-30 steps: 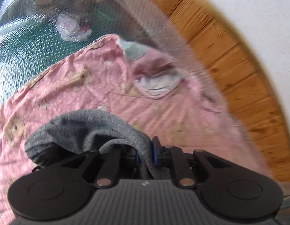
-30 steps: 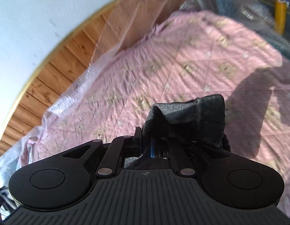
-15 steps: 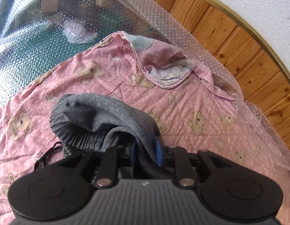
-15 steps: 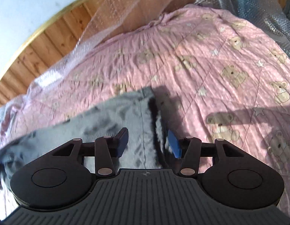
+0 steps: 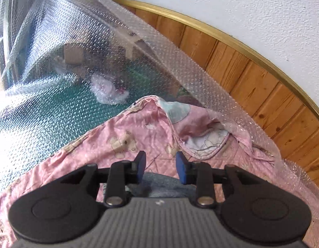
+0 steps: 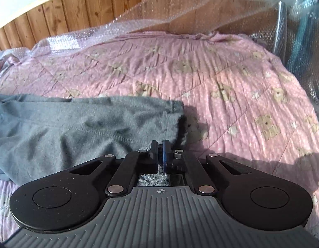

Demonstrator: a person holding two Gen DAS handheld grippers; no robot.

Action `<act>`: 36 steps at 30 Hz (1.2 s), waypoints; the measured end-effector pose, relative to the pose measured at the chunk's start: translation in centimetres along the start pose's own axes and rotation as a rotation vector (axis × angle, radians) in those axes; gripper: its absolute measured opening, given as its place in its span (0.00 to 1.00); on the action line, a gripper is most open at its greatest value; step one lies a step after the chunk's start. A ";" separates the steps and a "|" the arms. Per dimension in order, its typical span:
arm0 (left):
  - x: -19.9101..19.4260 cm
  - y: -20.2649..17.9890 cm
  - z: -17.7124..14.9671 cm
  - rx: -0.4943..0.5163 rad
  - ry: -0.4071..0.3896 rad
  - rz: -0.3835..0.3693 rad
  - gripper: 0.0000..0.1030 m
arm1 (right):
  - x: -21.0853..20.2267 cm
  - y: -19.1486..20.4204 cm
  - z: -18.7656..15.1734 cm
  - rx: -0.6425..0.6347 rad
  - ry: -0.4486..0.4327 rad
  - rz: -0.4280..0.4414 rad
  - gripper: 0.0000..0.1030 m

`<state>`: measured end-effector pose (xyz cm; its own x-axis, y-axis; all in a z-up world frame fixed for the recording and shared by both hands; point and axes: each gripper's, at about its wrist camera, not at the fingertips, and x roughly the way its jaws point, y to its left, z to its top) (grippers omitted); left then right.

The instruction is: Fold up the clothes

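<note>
Grey garment (image 6: 81, 130) lies spread on the pink quilt (image 6: 231, 78), lower left of the right wrist view; one hemmed end points toward frame centre, a seam runs across the middle, the rest bunches off the left edge; looks like trousers or a sweatshirt, can't say which.

Right gripper (image 6: 160, 147): jaws pinched together, blue pads nearly touching, right at the garment's near edge, lower centre of frame; grey cloth shows under the mechanism behind the fingers, but I can't see fabric between the pads, so whether it grips anything is unclear; read it as closed.

Left gripper (image 5: 160, 164): jaws parted a narrow way and opening; nothing between the pads, only quilt behind them; a patch of the grey cloth (image 5: 159, 186) sits below the fingers at bottom centre of the left wrist view, so it looks let go, lying under the tool.

Progress, my read: early to middle; garment is laid on the bed, roughly flattened at the right end, rumpled at the left; no neat stacked fold visible; no finished pile in either view. Left to do: smooth the bunched side, grab an edge, carry it over, repeat until compact.

Surroundings: bubble wrap (image 5: 81, 47) over furniture upper left in the left view; wood panelling (image 6: 62, 18) along the top in the right view.
</note>
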<state>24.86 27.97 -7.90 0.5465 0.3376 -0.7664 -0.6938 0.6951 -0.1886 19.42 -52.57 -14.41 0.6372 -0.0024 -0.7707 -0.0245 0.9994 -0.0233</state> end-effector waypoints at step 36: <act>-2.7 4.3 -10.5 0.196 0.144 -0.009 0.62 | 4.5 -5.6 -0.3 0.200 0.149 0.022 0.23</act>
<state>15.48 23.41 -13.04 0.4700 0.2470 -0.8474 -0.5775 0.8121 -0.0836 22.20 -58.17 -17.96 0.5170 0.0292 -0.8555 0.1250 0.9861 0.1092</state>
